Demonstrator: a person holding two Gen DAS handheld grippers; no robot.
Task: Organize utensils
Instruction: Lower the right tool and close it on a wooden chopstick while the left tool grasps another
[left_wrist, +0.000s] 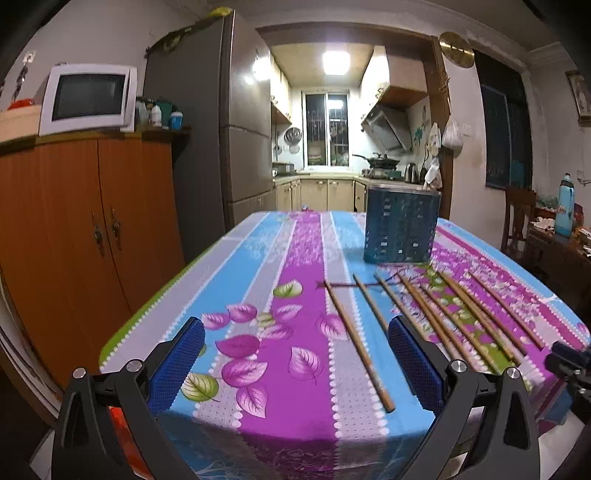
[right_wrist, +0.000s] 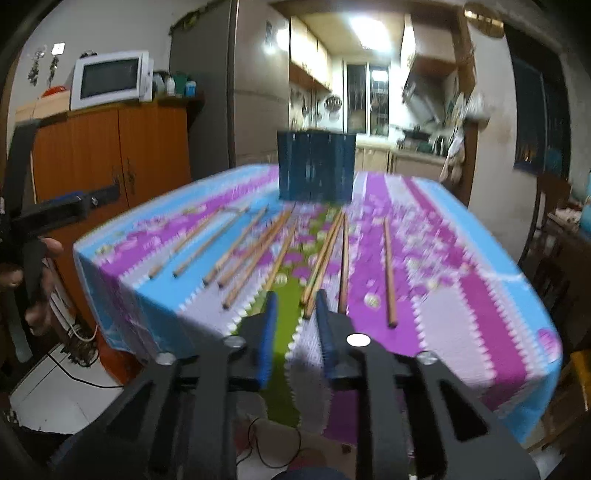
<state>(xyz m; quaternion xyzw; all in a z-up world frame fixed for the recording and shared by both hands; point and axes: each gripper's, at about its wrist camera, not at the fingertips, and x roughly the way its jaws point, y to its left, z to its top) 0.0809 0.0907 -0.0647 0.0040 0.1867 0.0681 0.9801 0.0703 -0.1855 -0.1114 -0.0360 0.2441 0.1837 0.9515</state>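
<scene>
Several wooden chopsticks (left_wrist: 436, 314) lie side by side on the flowered tablecloth (left_wrist: 280, 288), pointing toward a dark blue perforated utensil holder (left_wrist: 402, 225) that stands upright at the far side. My left gripper (left_wrist: 295, 332) is open and empty above the table's near edge, just left of the chopsticks; the leftmost chopstick (left_wrist: 356, 345) lies between its fingers. In the right wrist view the chopsticks (right_wrist: 258, 251) fan out before the holder (right_wrist: 316, 166). My right gripper (right_wrist: 295, 306) is narrowly open and empty at the near ends of the middle chopsticks.
An orange wooden cabinet (left_wrist: 85, 229) with a microwave (left_wrist: 88, 98) stands left of the table. A grey fridge (left_wrist: 229, 122) is behind it. A side table with a blue bottle (left_wrist: 565, 206) is at right. The left gripper also shows in the right wrist view (right_wrist: 62, 210).
</scene>
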